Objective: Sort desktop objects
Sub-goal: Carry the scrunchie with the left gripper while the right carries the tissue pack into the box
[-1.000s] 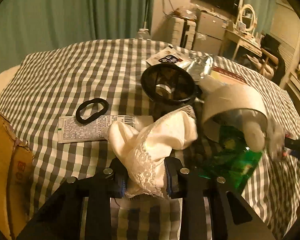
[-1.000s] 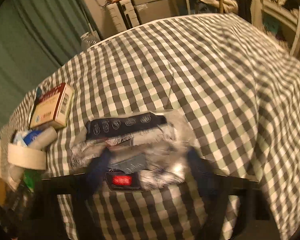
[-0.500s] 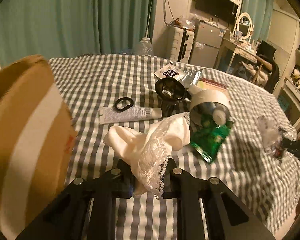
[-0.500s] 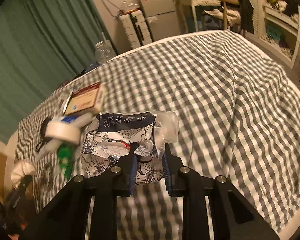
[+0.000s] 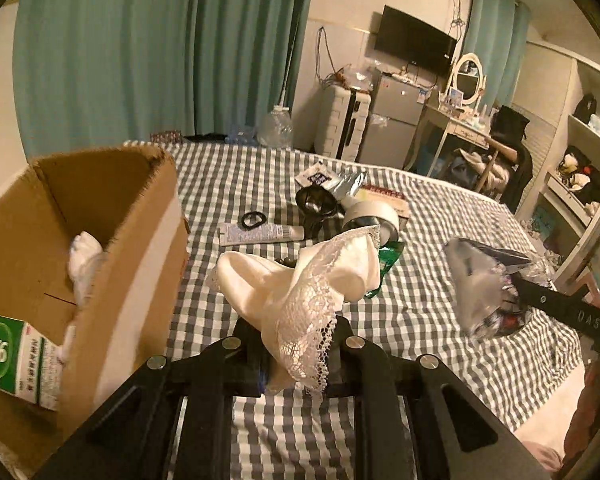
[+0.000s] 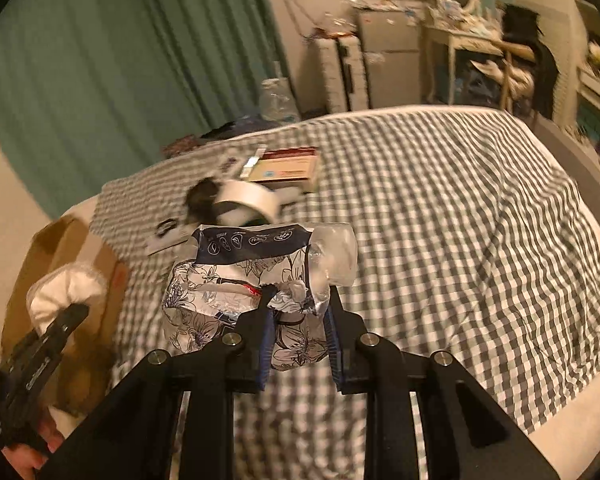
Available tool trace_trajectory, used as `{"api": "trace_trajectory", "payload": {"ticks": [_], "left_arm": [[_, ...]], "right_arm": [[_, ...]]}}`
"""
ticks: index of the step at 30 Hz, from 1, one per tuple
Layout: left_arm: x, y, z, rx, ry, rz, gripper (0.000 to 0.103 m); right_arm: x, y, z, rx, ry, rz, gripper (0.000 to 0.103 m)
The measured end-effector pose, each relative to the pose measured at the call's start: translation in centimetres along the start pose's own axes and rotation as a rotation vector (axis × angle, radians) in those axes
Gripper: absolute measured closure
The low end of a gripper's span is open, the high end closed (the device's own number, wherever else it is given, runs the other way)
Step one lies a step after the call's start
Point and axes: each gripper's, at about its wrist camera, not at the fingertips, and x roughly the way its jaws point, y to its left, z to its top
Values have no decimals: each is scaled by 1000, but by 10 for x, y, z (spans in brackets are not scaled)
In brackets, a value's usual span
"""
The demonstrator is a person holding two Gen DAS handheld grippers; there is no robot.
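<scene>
My left tool (image 5: 296, 344) grips the cream lace-trimmed cloth (image 5: 300, 280); the open brown cardboard box (image 5: 112, 216) sits left of frame, nearer this hand. My right tool (image 6: 298, 320) clamps the crinkly floral plastic packet (image 6: 244, 292), lower centre.

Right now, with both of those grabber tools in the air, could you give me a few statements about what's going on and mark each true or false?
1. The left gripper holds a white lace cloth. True.
2. The right gripper is empty. False: it is shut on a flowered plastic packet.
3. The cardboard box has nothing inside. False: white cloth and a green-and-white carton show in it.
4. A roll of tape lies on the checked cloth. True.
5. The black ring sits inside the box. False: it rests on a white tube.
</scene>
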Motion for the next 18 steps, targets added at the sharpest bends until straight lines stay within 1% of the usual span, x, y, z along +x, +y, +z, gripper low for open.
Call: {"api": "trace_trajectory", "payload": {"ticks": [3, 5, 8, 11, 14, 18], "left_arm": [[-16, 4, 5, -2, -23, -3, 85], [-26, 10, 11, 4, -34, 11, 85], [-45, 27, 23, -7, -67, 23, 85], [-64, 52, 33, -21, -97, 53, 85], [-78, 85, 40, -47, -116, 90, 85], [-77, 128, 39, -80, -97, 149, 85]], "right_arm": [[-13, 29, -2, -54, -13, 24, 81], [-22, 51, -1, -97, -27, 37, 81], [-32, 84, 5, -152, -50, 68, 81], [-37, 117, 14, -187, -63, 112, 81], [-32, 157, 23, -229, -63, 154, 81], [-9, 206, 25, -268, -25, 192, 81]]}}
